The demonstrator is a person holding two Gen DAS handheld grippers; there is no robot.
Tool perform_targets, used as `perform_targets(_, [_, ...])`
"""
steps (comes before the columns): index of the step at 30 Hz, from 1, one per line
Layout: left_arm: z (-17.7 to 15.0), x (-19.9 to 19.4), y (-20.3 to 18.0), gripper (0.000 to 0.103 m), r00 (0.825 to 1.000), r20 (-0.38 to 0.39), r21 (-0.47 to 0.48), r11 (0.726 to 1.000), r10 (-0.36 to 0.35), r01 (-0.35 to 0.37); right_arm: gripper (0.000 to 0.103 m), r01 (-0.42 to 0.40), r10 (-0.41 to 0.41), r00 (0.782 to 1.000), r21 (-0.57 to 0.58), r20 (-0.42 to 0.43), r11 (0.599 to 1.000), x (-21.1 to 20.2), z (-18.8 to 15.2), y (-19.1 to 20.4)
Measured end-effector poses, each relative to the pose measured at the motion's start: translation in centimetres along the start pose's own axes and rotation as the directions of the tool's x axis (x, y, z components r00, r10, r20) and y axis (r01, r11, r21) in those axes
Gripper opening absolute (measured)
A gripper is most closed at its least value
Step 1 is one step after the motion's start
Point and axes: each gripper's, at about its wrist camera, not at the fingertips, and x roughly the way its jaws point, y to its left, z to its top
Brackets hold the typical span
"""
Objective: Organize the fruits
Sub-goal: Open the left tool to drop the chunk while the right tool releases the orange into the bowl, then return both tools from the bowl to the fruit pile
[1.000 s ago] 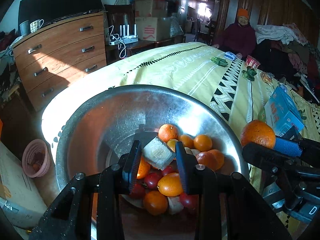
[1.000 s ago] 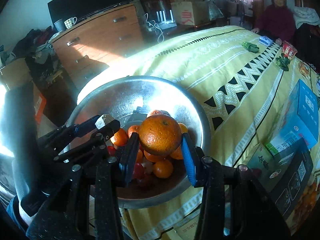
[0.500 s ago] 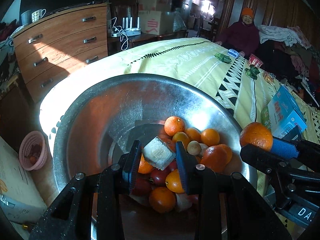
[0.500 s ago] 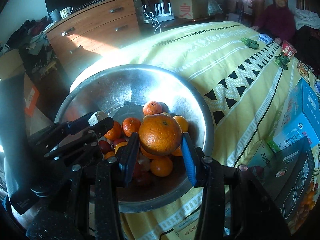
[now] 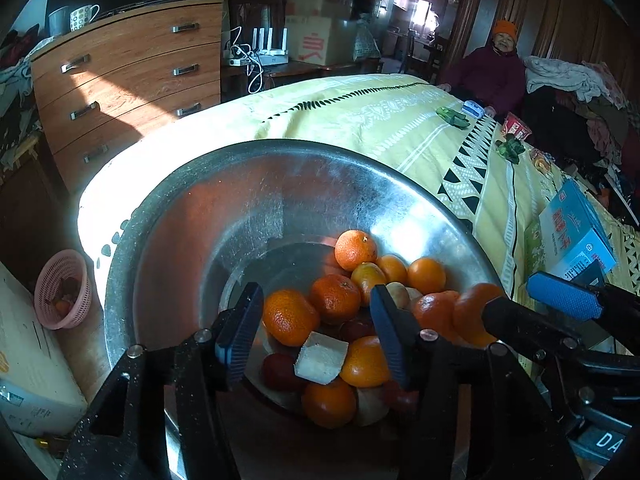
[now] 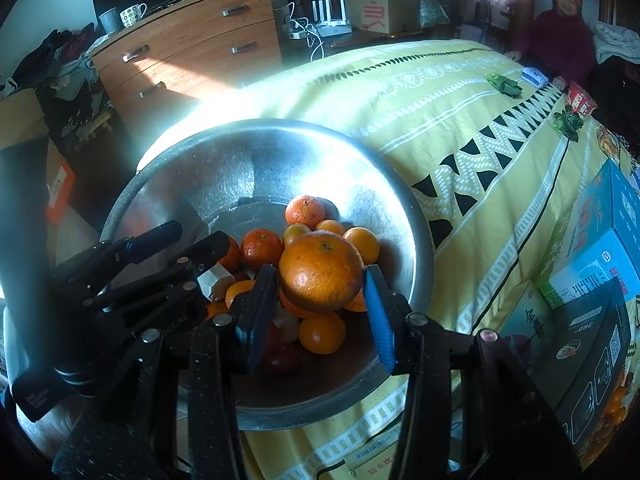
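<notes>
A large steel bowl (image 5: 168, 216) sits at the near end of the yellow cloth and holds several oranges (image 5: 355, 249) and small red fruits. My left gripper (image 5: 316, 332) is open over the bowl; a pale cut chunk (image 5: 322, 358) lies on the fruit pile just below its fingers. My right gripper (image 6: 322, 292) holds a big orange (image 6: 322, 270) between its blue pads above the bowl (image 6: 416, 216); the pads look slightly apart from it. The chunk also shows in the right wrist view (image 6: 214, 280).
Blue and dark boxes (image 6: 600, 240) stand on the cloth to the right. A wooden dresser (image 5: 128, 84) is at the back left. A pink basket (image 5: 60, 288) sits on the floor to the left. A person (image 5: 500, 68) sits at the far end.
My left gripper has opened and the pale chunk has dropped onto the fruit in the bowl. My right gripper has come lower over the bowl with the big orange.
</notes>
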Motion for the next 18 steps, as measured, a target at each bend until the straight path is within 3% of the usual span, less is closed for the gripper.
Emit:
perform_targets(1, [0.0,-0.1,0.0,0.061,1.000,0.001,-0.004,1.000,0.001,-0.001,0.064,-0.001,0.001,1.000,0.001,0.006,1.000,-0.1,0.1,0.0])
perform_targets(2, [0.1,-0.1,0.0,0.062,1.000,0.002,-0.007,1.000,0.000,0.000,0.066,0.000,0.000,1.000,0.003,0.010,1.000,-0.3,0.1,0.0])
perform_targets(6, [0.3,-0.4,0.0,0.073,1.000,0.011,-0.020,1.000,0.004,-0.004,0.067,0.002,-0.001,0.999,-0.005,0.034,1.000,-1.3,0.5,0.1])
perform_targets(11, [0.7,-1.8,-0.2,0.073,0.999,0.041,-0.034,0.999,-0.016,0.017,0.067,-0.024,0.026,0.993,-0.019,0.119,1.000,-4.7,0.5,0.3])
perform_targets(14, [1.1,-4.3,-0.8,0.073,0.993,0.111,-0.035,0.999,-0.035,0.039,0.067,-0.018,0.029,0.966,-0.048,0.255,0.999,-9.6,-0.5,0.5])
perform_targets(17, [1.7,-8.0,-2.2,0.074,0.972,0.227,-0.012,0.998,-0.058,0.062,0.070,0.072,-0.030,0.919,-0.092,0.394,0.993,-15.3,-2.7,0.4])
perform_targets(18, [1.8,-9.4,-2.9,0.079,0.962,0.265,0.001,0.997,-0.071,0.073,0.074,0.112,-0.059,0.901,-0.098,0.430,0.989,-17.0,-3.4,0.1])
